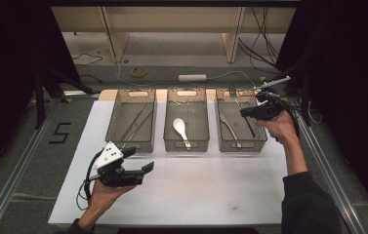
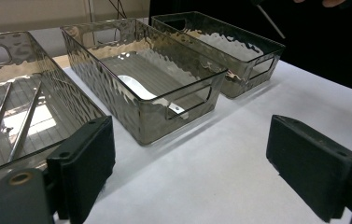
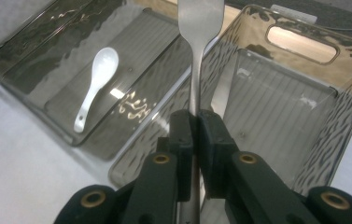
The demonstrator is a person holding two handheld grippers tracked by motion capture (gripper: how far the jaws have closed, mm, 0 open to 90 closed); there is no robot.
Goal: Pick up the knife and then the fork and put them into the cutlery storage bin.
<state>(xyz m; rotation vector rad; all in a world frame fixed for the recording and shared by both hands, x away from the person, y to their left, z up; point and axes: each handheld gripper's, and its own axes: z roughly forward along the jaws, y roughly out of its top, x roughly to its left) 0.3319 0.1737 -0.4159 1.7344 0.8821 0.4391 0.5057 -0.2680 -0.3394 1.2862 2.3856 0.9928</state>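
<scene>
Right gripper (image 3: 193,128) clamps fork (image 3: 197,42) handle over right bin's (image 3: 304,28) near rim, tines toward 12 o'clock; bare mat (image 1: 196,180) at 6.

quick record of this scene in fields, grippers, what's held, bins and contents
right gripper: shut on the handle of a fork, held over the right bin
left gripper: open, nothing between the jaws, over the white mat
left bin: thin metal sticks, likely chopsticks
middle bin: white spoon
right bin contents: a metal utensil lying inside, kind unclear
</scene>
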